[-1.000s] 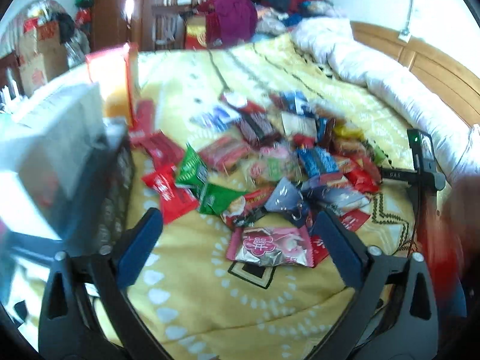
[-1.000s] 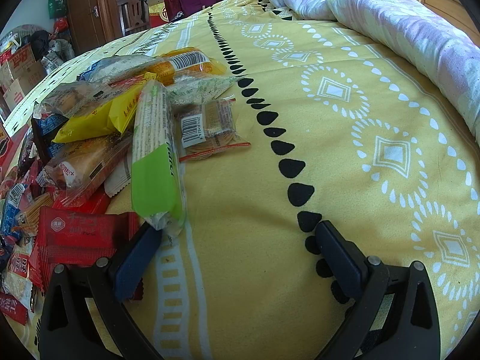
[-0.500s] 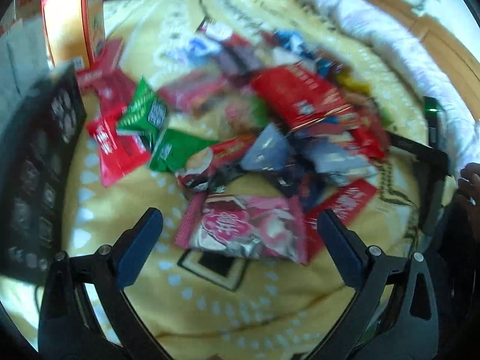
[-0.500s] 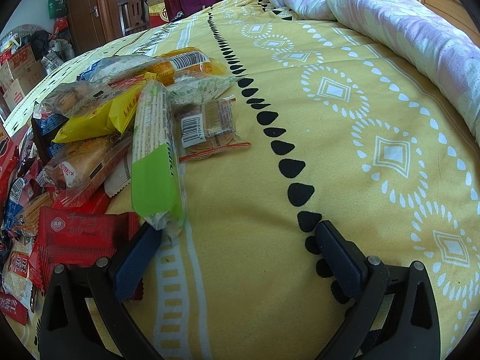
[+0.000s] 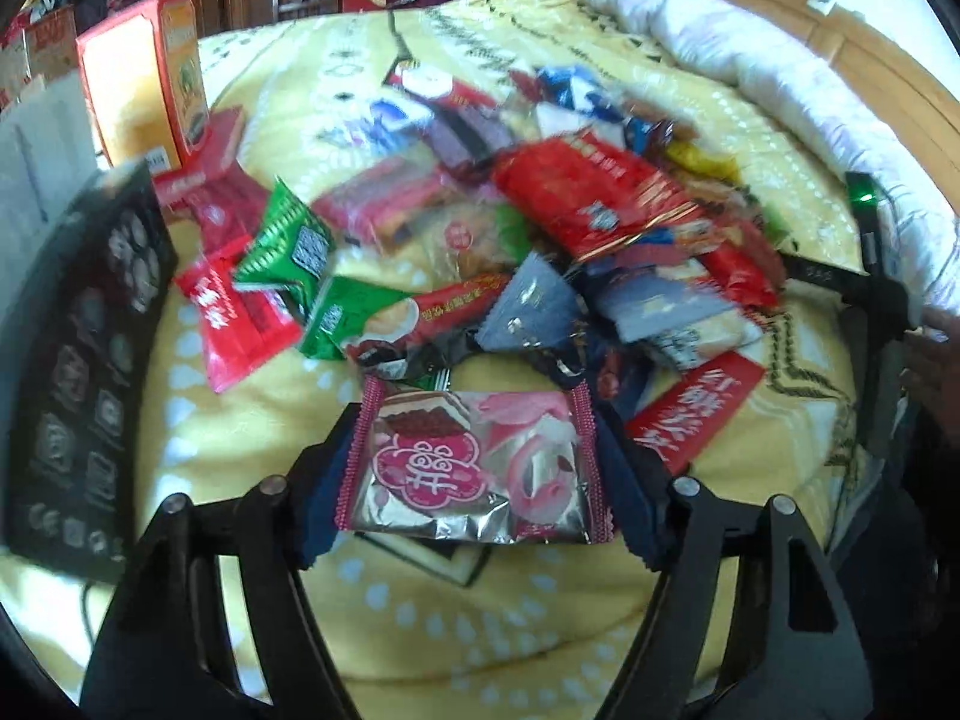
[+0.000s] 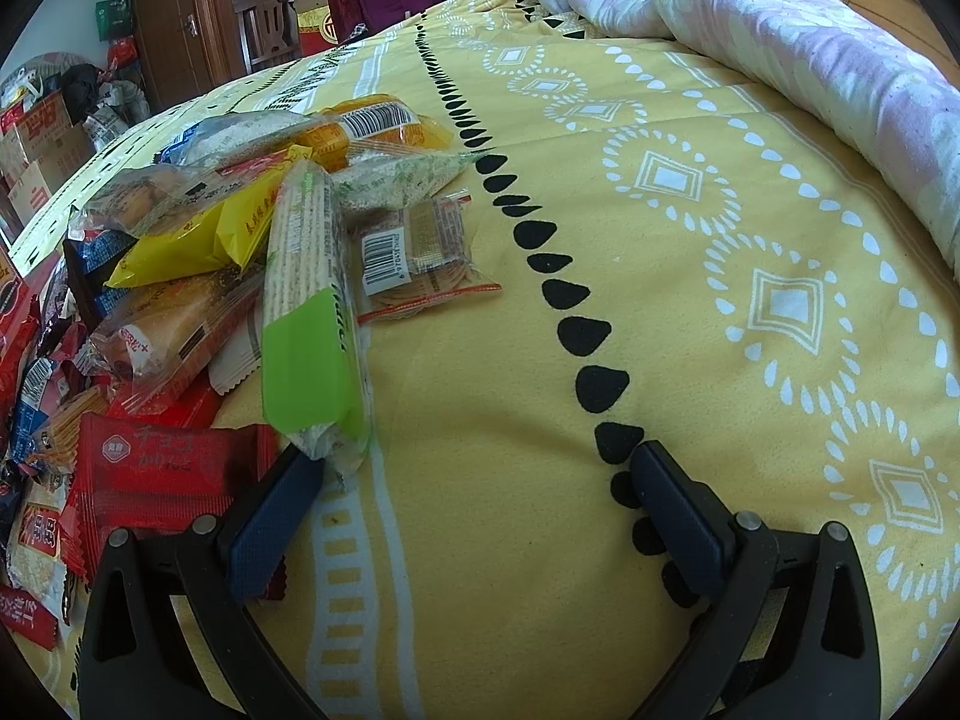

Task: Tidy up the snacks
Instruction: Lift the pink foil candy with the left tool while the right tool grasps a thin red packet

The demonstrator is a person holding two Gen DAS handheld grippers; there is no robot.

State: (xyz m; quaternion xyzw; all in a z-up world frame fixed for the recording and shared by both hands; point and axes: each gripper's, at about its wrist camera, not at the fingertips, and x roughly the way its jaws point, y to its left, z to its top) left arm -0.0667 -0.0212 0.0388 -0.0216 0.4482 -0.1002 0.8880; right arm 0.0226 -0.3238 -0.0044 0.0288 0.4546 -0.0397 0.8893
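Observation:
A pink and silver snack packet (image 5: 474, 468) lies on the yellow bedspread (image 5: 420, 618) at the near edge of a snack pile (image 5: 576, 204). My left gripper (image 5: 480, 426) straddles the packet, its jaws closing, and the pads touch both crimped ends. My right gripper (image 6: 474, 462) stands open just above the bare bedspread (image 6: 600, 240) with nothing between its fingers. Its left finger sits beside the end of a long green and white cracker pack (image 6: 306, 324) and a red packet (image 6: 156, 468).
A black printed box (image 5: 78, 372) stands at the left, an orange carton (image 5: 144, 78) behind it. A rolled pale quilt (image 6: 810, 42) runs along the far right of the bed. The other gripper's black frame (image 5: 870, 276) and a hand (image 5: 936, 360) show at the right edge.
My left gripper came down and forward over the pink packet, and its jaws narrowed from wide open to the packet's ends. The right gripper has stayed still.

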